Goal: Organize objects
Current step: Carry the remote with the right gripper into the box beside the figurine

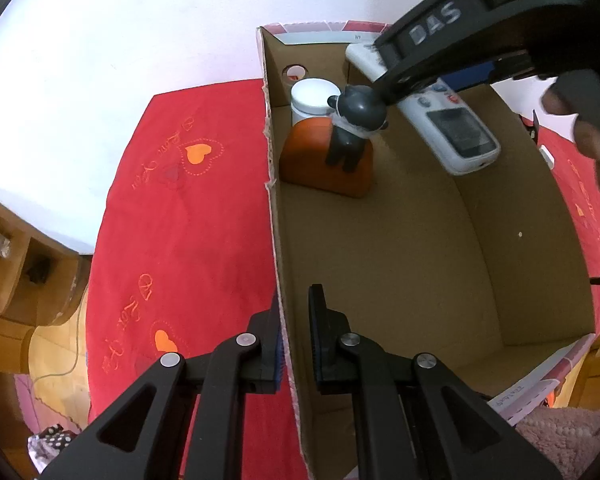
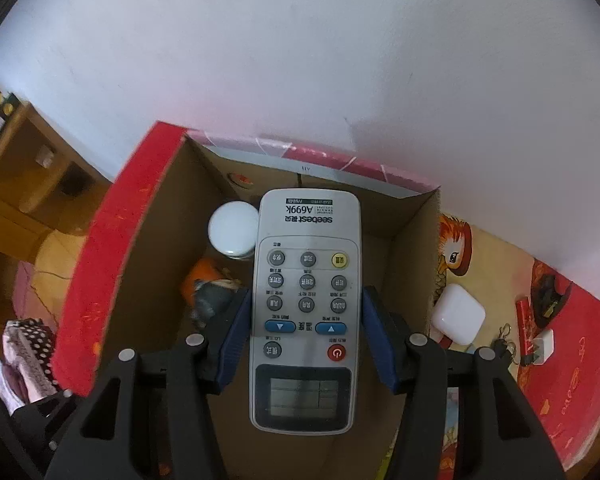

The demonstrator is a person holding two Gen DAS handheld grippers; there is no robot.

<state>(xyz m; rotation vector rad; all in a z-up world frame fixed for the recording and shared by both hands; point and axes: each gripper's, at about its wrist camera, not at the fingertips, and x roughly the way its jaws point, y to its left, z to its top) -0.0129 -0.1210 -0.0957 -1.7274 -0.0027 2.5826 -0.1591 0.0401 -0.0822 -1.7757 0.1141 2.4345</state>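
An open cardboard box (image 1: pixel 480 216) stands on a red cloth. My left gripper (image 1: pixel 294 340) is shut on the box's left wall, one finger outside and one inside. My right gripper (image 2: pixel 306 324) is shut on a white remote control (image 2: pixel 306 304) and holds it above the box; the remote also shows in the left wrist view (image 1: pixel 452 128). In the box's far corner stand a white-lidded jar (image 1: pixel 314 94), an orange block (image 1: pixel 324 160) and a grey bear figure (image 1: pixel 354 124). The jar (image 2: pixel 233 234) shows beside the remote in the right wrist view.
The red embroidered cloth (image 1: pixel 180 220) lies left of the box. Right of the box lie a white earbud case (image 2: pixel 458 314), a white charger plug (image 2: pixel 542 346) and keys (image 2: pixel 502 344). A white wall stands behind. Wooden furniture (image 1: pixel 16 264) stands at the left.
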